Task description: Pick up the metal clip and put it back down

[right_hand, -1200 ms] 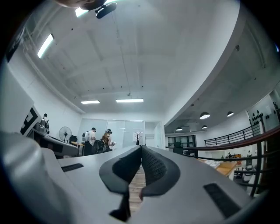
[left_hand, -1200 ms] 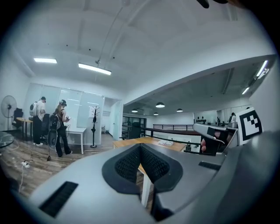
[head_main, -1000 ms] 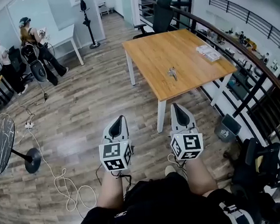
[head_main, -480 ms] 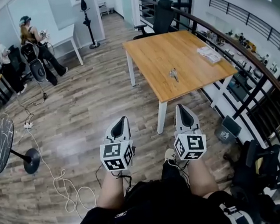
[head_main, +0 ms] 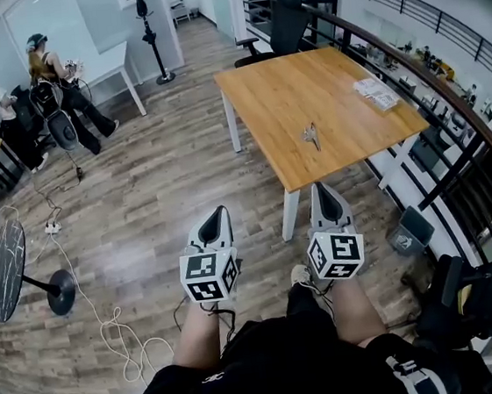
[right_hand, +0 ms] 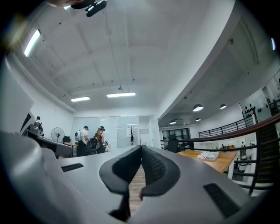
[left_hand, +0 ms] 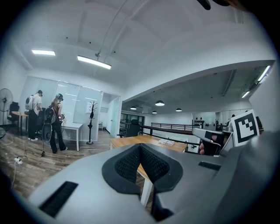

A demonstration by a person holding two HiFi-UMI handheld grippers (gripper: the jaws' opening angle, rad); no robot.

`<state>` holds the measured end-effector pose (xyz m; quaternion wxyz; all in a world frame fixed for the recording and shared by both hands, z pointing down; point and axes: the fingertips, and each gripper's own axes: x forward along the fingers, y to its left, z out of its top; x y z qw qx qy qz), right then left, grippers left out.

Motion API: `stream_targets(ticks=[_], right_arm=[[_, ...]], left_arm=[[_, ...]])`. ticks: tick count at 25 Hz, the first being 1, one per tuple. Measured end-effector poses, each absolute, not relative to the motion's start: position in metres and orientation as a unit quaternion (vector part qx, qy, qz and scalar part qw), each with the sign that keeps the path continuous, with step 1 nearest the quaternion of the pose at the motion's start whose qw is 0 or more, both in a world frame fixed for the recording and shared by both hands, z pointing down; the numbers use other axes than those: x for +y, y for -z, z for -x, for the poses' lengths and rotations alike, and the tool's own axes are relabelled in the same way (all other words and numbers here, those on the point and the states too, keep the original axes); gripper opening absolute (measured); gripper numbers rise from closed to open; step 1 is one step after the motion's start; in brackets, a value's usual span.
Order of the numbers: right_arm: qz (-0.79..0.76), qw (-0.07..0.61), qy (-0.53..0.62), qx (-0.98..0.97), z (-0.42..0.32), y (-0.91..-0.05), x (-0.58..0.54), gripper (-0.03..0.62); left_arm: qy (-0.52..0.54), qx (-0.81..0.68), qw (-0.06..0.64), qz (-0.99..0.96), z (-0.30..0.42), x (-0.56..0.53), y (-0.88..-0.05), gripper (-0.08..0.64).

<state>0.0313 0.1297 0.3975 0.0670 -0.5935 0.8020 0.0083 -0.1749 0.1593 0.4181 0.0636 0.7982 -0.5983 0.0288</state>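
Closest in, the left gripper [head_main: 219, 212] and right gripper [head_main: 317, 189] are held side by side above the person's knees, over the wooden floor [head_main: 156, 184]. Both point forward with jaws pressed together and nothing between them. Just ahead of the right gripper stands the wooden table [head_main: 346, 149]. The metal clip [head_main: 310, 134] lies on it near the front edge, well apart from both grippers. A stack of papers [head_main: 376, 93] lies further back at the table's right side, and an office chair [head_main: 284, 24] stands behind.
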Motion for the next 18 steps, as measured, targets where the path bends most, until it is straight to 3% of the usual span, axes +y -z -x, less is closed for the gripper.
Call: stream_targets(ticks=[18], right_arm=[[0.585,0.05,0.016,0.81,-0.117,-0.4,-0.181,0.017]], left_arm=[[-0.043,-0.582,0.095,-0.807,0.072,-0.159,-0.423,0.011]])
